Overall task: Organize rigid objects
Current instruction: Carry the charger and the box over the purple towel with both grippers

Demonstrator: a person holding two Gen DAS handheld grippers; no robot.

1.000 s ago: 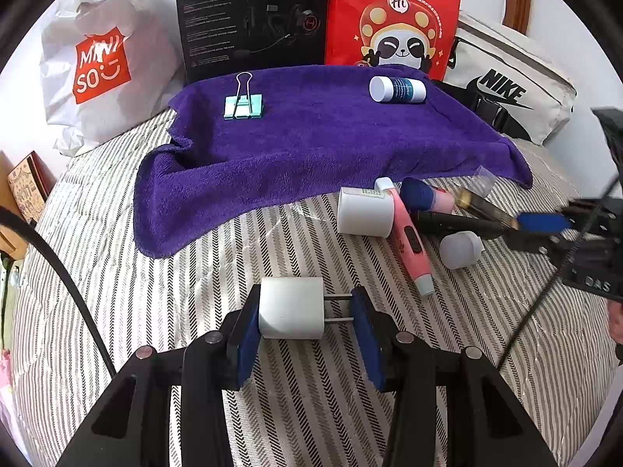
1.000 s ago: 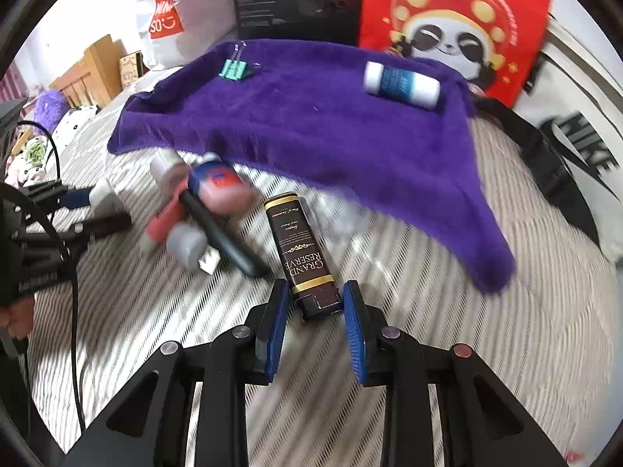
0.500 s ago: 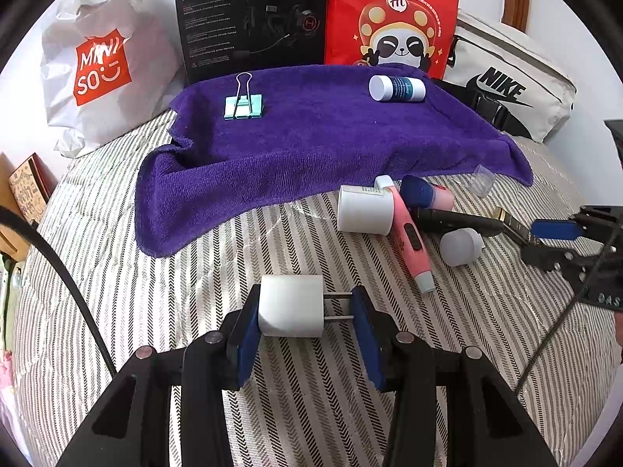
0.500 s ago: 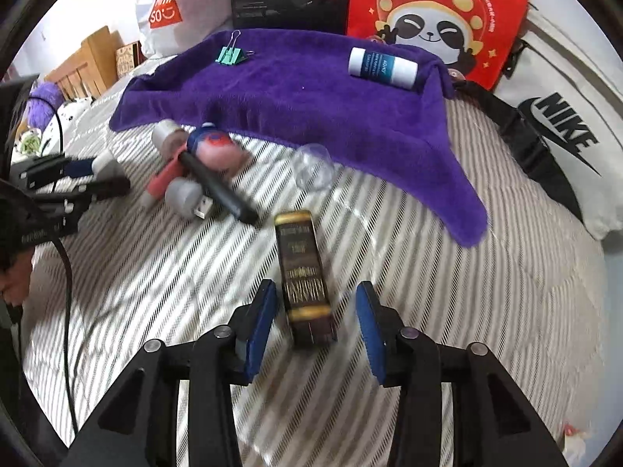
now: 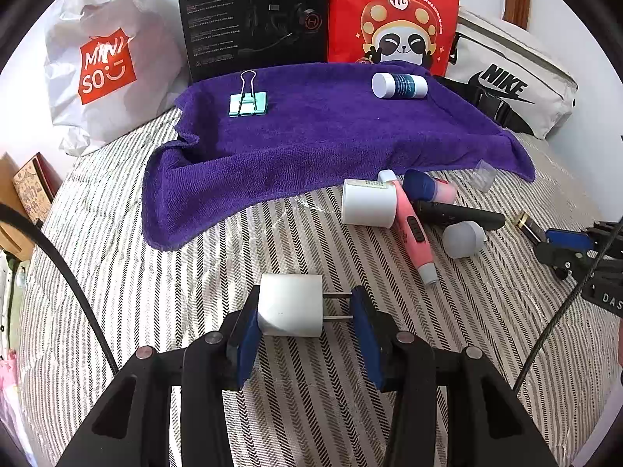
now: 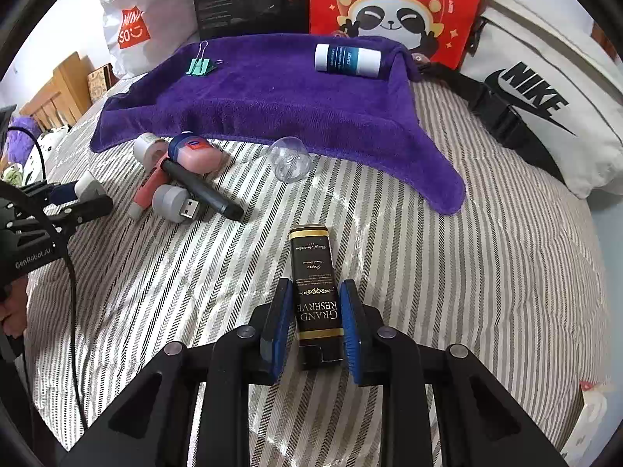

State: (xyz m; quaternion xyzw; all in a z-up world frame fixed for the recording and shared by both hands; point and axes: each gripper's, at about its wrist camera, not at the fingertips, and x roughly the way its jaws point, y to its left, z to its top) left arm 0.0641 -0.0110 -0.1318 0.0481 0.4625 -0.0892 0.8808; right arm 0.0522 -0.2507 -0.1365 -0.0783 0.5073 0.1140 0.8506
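My left gripper [image 5: 307, 321] is shut on a white plug adapter [image 5: 290, 310], its prongs against the right pad, above the striped bedspread. My right gripper [image 6: 314, 321] is shut on a black and gold "Grand Reserve" box [image 6: 316, 294], held lengthwise between the pads. A purple towel [image 5: 311, 144] lies ahead with a green binder clip [image 5: 248, 103] and a white and blue bottle [image 5: 399, 85] on it. A pile in front of the towel holds a white cylinder [image 5: 368, 202], a pink pen [image 5: 414, 233], a black marker [image 5: 459, 216], a pink and blue jar [image 6: 192, 151] and a grey USB stick [image 6: 175, 202].
A clear plastic cap [image 6: 290, 157] lies by the towel's edge. At the back stand a Miniso bag [image 5: 105, 62], a black headset box [image 5: 253, 15], a red panda bag [image 5: 393, 11] and a white Nike bag [image 5: 506, 85]. Wooden furniture [image 6: 50, 97] is at the left.
My right gripper opened around the black box half a second ago and has closed on it again, further along its length. The left gripper holds still with the adapter.
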